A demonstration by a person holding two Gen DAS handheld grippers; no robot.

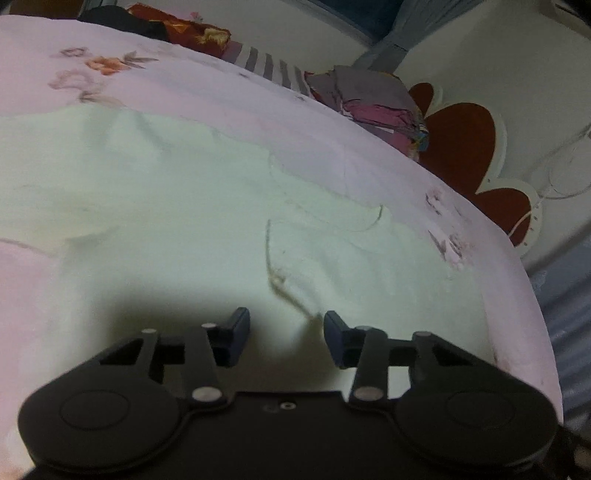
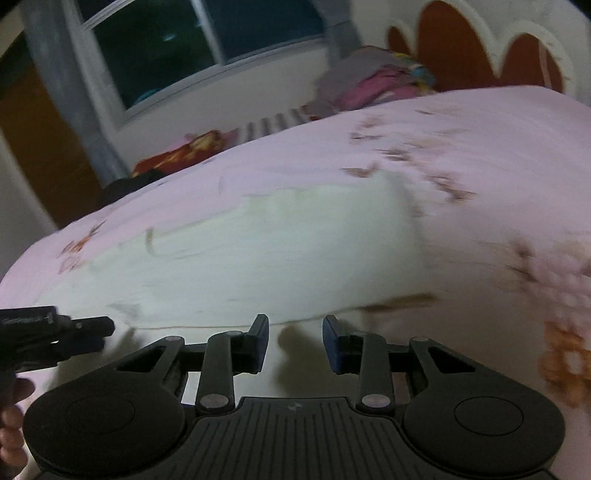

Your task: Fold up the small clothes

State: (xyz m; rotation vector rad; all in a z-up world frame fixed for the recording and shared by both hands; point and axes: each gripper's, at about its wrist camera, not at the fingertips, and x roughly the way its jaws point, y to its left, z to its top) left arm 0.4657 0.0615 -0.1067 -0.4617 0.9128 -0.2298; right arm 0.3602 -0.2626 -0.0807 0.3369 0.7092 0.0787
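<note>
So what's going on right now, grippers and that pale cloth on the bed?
Left gripper and right gripper open, nothing between jaws. Pale garment spread flat on pink bedsheet, not gripped. Nothing in the way.

Dim indoor light, soft shadows below — motion blur, fisheye bending at edges, dark corners.

Bed [image 1: 388, 147] covered by pink sheet printed with orange and brown flowers. Pale cream garment [image 1: 166, 206] spread flat across its middle, thin drawstring trailing over the cloth. Along the far edge: pile of grey and magenta clothes [image 1: 373, 99], striped fabric [image 1: 269, 66], red patterned cloth [image 1: 184, 29].
</note>
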